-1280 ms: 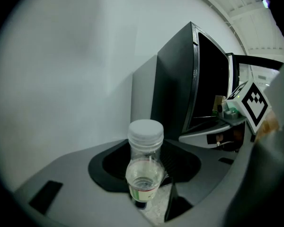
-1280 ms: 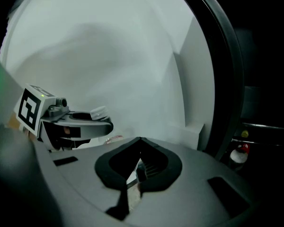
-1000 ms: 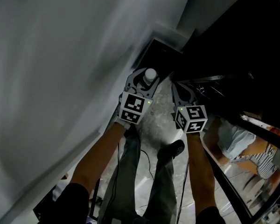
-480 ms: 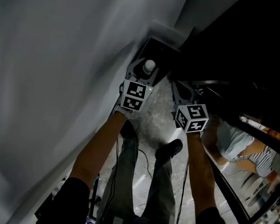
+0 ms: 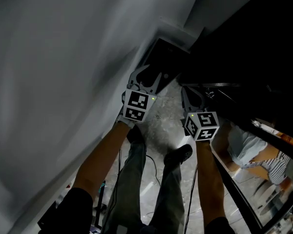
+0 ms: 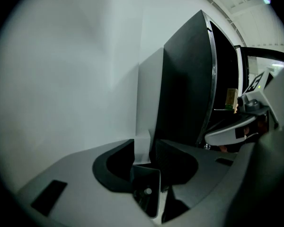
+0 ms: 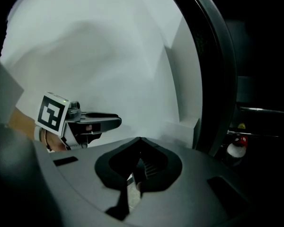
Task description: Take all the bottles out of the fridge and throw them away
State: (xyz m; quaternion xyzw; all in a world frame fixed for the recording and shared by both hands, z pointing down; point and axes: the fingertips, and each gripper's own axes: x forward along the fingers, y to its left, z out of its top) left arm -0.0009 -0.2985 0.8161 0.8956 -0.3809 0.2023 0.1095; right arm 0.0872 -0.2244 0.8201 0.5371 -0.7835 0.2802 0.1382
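- The left tool (image 5: 146,76) is released: its jaws stand apart and have just been closing a little, with nothing between them. Only the white wall (image 5: 63,57) and a dark panel show past them.
- Just ahead of the left tool's tips sits a black box (image 5: 162,52), set against the foot of that wall. The tool points down towards its near edge, without touching it as far as the views show.
- The right tool (image 7: 139,145) is clenched, jaws together and holding nothing. It hangs beside the left tool, clear of it and a little nearer the person.
- Ahead and to the right of the right tool lies the dark inside of the fridge (image 5: 249,43), with thin shelf rails just beyond the tool's tips.
- One bottle (image 7: 235,148), with a rounded white top and red above it, stands in that dark space. It is off to the right of the right tool's jaws and well apart from them.
- Beneath both tools is a pale marbled floor (image 5: 161,126). The person's dark shoe (image 5: 179,155) rests on it, behind the right tool.
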